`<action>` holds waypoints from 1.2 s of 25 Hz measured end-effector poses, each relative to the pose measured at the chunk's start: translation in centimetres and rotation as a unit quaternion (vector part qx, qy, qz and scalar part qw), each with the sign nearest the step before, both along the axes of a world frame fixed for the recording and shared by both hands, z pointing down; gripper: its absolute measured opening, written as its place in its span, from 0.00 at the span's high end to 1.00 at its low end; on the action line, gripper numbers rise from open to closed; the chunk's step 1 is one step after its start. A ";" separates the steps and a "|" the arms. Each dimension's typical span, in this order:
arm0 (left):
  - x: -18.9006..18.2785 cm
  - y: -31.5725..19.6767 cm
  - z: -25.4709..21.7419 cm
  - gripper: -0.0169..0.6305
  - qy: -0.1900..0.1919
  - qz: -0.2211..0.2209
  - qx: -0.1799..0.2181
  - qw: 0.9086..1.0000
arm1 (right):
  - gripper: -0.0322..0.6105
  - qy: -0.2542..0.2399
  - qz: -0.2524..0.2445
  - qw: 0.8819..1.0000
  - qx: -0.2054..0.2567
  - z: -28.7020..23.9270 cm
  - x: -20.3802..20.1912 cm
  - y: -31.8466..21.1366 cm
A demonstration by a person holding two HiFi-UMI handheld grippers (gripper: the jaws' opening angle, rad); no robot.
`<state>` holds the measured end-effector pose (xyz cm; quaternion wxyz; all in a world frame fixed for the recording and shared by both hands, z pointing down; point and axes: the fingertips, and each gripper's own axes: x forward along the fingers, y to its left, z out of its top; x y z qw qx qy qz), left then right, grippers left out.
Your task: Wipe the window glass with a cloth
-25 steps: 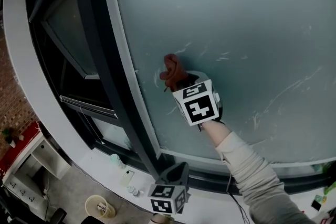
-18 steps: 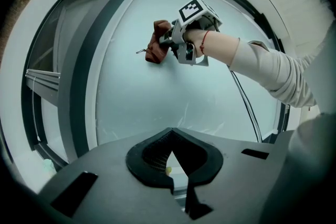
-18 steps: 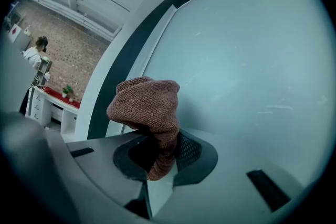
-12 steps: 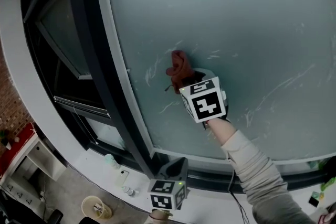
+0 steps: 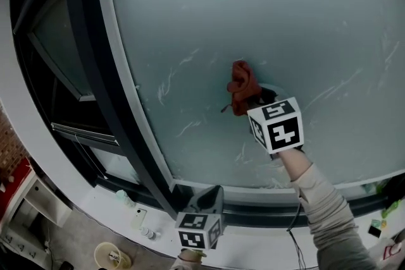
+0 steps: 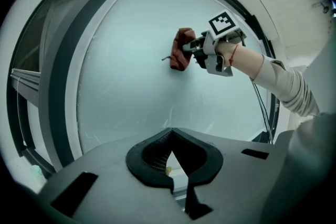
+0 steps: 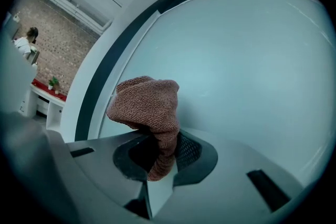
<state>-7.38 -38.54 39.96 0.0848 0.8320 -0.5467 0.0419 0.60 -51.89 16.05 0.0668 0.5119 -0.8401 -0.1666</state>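
A rust-brown cloth (image 5: 241, 86) is pressed against the frosted window glass (image 5: 285, 16) near the pane's middle. My right gripper (image 5: 254, 100) is shut on it, and the bunched cloth (image 7: 149, 107) sticks out between the jaws toward the glass (image 7: 252, 60). My left gripper (image 5: 211, 196) is low by the bottom frame, apart from the cloth, jaws closed with nothing in them. From the left gripper view the cloth (image 6: 181, 49) and the right gripper (image 6: 195, 50) show up on the glass (image 6: 131, 81), with a sleeved arm behind.
A dark window frame (image 5: 95, 92) runs down the left of the pane, with another sash beyond it. Small bottles (image 5: 123, 198) stand on the white sill (image 5: 107, 196). Faint white streaks (image 5: 168, 80) mark the glass. A brick wall (image 7: 50, 44) is far left.
The right gripper has carried the cloth to the right across the glass, away from the streaks by the frame. The left gripper has stayed low near the sill.
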 end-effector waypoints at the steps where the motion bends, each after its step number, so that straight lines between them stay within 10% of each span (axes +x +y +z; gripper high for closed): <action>1: 0.1 -0.1 -0.1 0.97 0.000 0.003 0.002 1.000 | 0.88 -0.001 0.008 1.000 0.000 0.1 1.1 0.1; 20: 2.6 -0.5 -0.6 0.97 -0.012 0.053 0.011 0.998 | 0.88 -0.011 0.195 0.981 0.007 0.1 21.8 2.9; 30: 3.5 -0.8 -1.1 0.97 -0.011 0.061 0.017 0.998 | 0.88 -0.019 0.217 0.976 0.010 0.5 23.7 3.8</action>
